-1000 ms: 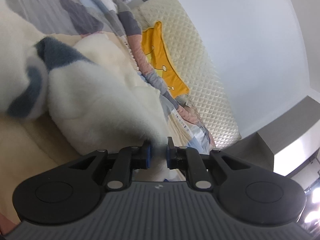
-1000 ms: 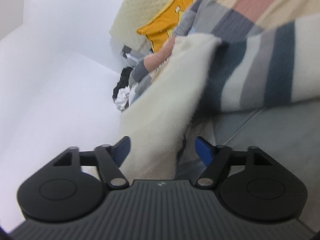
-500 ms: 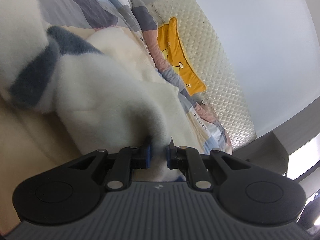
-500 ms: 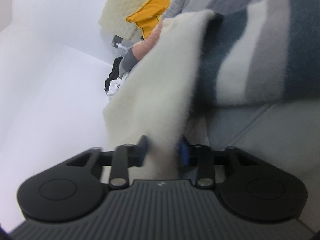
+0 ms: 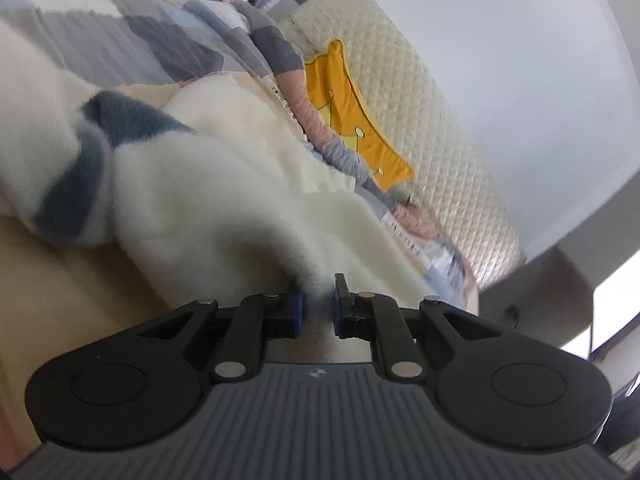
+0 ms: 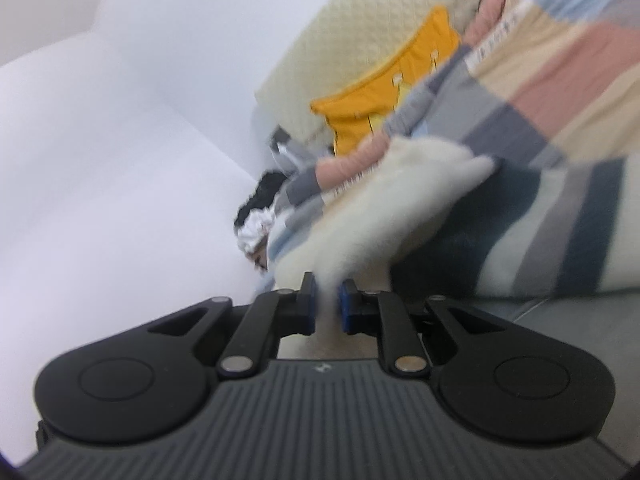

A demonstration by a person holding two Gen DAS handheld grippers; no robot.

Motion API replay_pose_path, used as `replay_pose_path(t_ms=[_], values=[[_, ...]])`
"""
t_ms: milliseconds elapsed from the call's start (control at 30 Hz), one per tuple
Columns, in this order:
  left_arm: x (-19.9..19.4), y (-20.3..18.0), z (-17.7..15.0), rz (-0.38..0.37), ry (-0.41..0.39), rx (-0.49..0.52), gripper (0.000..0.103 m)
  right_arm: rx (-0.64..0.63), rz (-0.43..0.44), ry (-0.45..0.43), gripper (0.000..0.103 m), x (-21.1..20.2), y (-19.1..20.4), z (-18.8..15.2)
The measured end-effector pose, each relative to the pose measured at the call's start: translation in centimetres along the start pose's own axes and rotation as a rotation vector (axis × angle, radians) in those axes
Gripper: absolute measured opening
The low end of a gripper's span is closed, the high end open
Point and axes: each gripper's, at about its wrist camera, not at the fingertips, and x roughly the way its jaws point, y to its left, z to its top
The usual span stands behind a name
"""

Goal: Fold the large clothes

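Right view blurred; sweater [image 6: 384, 216] edges smeared, bulk cut off at frame right. Left view: sweater [image 5: 224, 204] hides bedspread [image 5: 160, 48] below, its gripped hem lost between pads. Left gripper [image 5: 318, 304] clenched on cream fleece, as half second ago. Right gripper [image 6: 328, 300] now pinched tight on sweater edge; was wide open one second back. Sweater lies bunched on bed, pillow [image 5: 420, 92] behind.
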Motion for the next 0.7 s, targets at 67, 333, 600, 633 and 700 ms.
replay_pose_path(t_ms=[67,333,600,633,700], values=[[-1.1,-1.0,-0.7,0.024,0.020,0.049,0.015,-0.022,-0.028,-0.021,0.014,-2.2,0.6,-0.2],[-3.7,-0.5,-3.5,0.102,0.152,0.034,0.015,-0.069,-0.229,-0.007,0.014,-7.7,2.7,-2.3],[-1.5,2.5,-4.6,0.234,0.279,-0.056,0.015,0.128,-0.461,0.186,0.015,-5.2,-2.6,-5.0],[-1.4,2.8,-4.7,0.245,0.286,-0.059,0.015,0.127,-0.470,0.193,0.015,-4.9,-2.8,-4.9],[-1.0,3.5,-5.0,0.265,0.312,-0.084,0.015,0.121,-0.477,0.204,0.017,-4.7,-2.8,-5.3]])
